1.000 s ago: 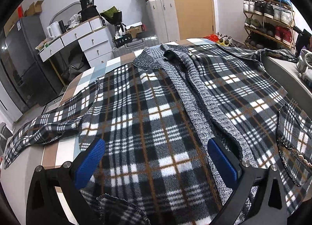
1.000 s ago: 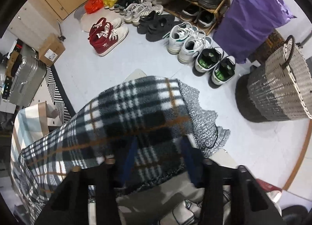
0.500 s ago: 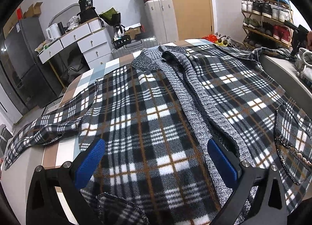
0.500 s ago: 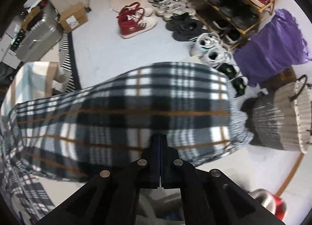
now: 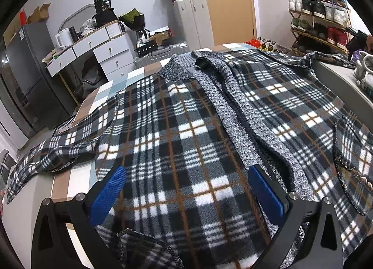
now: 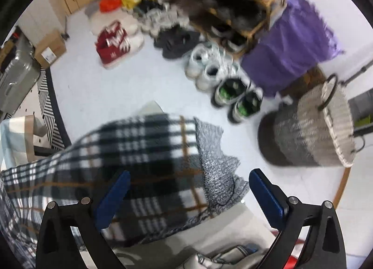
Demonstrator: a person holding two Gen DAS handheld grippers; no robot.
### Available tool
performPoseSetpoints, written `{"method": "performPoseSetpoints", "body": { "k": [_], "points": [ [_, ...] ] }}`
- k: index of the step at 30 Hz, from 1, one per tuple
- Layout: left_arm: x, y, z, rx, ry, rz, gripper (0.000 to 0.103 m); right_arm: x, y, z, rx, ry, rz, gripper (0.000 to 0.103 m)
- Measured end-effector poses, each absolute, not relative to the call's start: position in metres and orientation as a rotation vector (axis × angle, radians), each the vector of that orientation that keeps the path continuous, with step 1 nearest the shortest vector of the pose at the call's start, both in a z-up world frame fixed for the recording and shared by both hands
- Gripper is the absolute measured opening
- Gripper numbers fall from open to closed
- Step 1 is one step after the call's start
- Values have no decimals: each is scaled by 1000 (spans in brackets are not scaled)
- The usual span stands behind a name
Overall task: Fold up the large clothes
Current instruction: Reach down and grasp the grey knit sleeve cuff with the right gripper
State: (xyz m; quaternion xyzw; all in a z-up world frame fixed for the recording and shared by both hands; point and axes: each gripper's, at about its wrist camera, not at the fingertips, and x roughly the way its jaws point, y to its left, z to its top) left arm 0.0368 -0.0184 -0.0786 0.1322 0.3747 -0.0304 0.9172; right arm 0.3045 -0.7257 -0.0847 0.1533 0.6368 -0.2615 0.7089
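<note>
Even, bright indoor light, no glare. Right wrist view is motion-blurred, left sharp. Fisheye bending and black corners in both.

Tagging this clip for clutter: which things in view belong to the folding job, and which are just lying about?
Job: black-and-white plaid fleece jacket with grey knit collar; its sleeve hanging off the table's edge.

Lying about: red sneakers; purple bag; woven wicker basket; white drawer desk.

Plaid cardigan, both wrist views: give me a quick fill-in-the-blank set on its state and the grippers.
1. The plaid cardigan lies spread flat with its front ____.
2. Its placket and collar are grey ____ fabric.
3. The right gripper has just been opening; its jaws stand ____ above the sleeve.
4. The left gripper holds ____.

Missing words: open; knit; open; nothing
</note>
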Motion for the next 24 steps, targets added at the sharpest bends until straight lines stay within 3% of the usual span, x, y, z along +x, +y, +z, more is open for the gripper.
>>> {"method": "performPoseSetpoints", "body": {
  "k": [4,7,10,11,12,24],
  "points": [
    [41,-18,-84,273,802,-70,102,296,-743,-94,498,1397,-528,96],
    [42,-17,-85,257,815,-74,102,291,-743,-87,523,1349,-489,79],
    [41,-18,-84,258,813,-73,102,282,-743,-76,528,1296,-518,49],
    [40,-18,-84,259,810,-72,102,279,-744,-71,535,1265,-523,16],
    [39,-19,-84,261,807,-71,102,278,-743,-70,559,1246,-489,9],
    [37,-22,-80,262,791,-78,102,281,-675,-29,308,1104,-322,7]
  ]
}}
